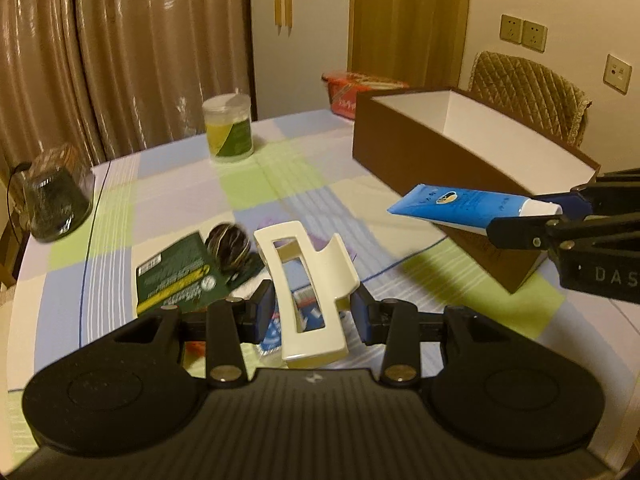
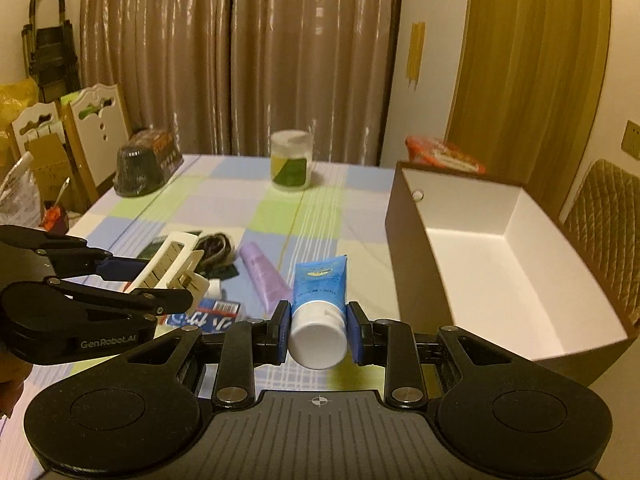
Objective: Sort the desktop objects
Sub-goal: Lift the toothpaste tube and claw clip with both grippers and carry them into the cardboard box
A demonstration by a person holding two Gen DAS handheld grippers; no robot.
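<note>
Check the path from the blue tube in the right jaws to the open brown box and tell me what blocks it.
Nothing visible does. The blue tube is clamped by its white cap end in the right gripper, lifted off the table. The brown box sits open just to its right, its white inside bare as far as visible.

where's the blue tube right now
The blue tube is clamped at its white cap end in the right gripper, held above the table just left of the open brown box.
</note>
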